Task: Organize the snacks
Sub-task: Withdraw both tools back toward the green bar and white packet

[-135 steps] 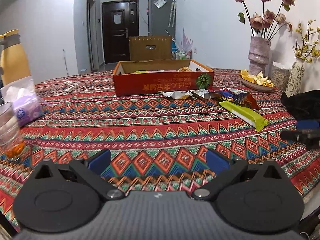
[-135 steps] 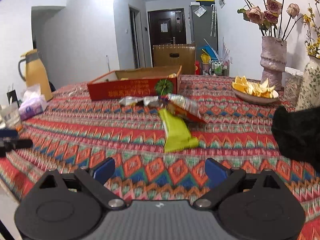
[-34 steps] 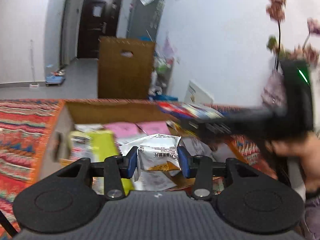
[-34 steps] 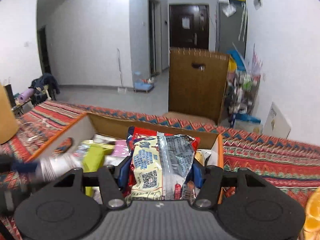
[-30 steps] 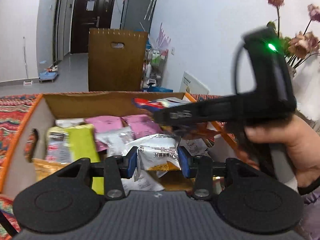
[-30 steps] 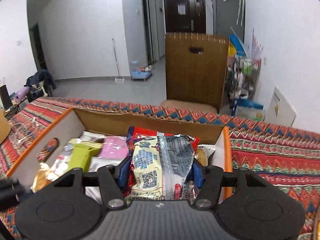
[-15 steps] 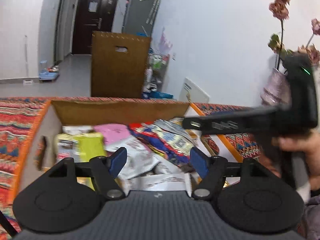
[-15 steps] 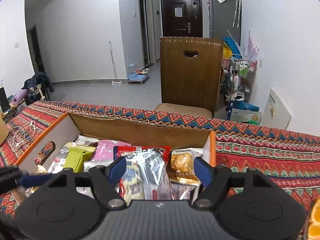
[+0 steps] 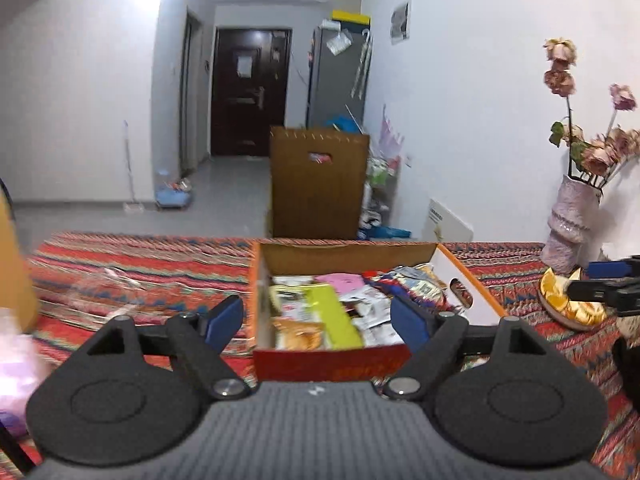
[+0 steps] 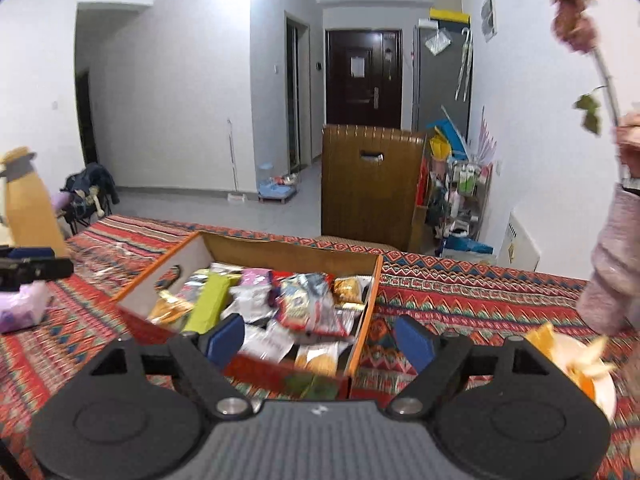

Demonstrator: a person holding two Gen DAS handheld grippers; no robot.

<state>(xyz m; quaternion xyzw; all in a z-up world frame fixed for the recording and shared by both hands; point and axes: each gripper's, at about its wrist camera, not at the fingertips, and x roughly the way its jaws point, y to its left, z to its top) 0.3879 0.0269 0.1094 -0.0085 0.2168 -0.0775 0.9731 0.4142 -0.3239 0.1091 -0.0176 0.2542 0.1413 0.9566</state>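
Note:
An open red cardboard box stands on the patterned tablecloth, filled with several snack packets: a green bar, a pink packet, a red and silver packet. My left gripper hangs before the box's near wall, jaws opening, nothing between them. My right gripper is over the box's near corner, jaws opening too, with nothing held. Each gripper shows at the edge of the other's view.
A plate of orange pieces and a pink vase with dried roses stand at the right. A yellow jug and a purple tissue pack are at the left. A brown chair back is beyond the table.
Both grippers let go of their snack packets, which now lie in the box. Both jaws widened and both grippers drew back and up from the box.

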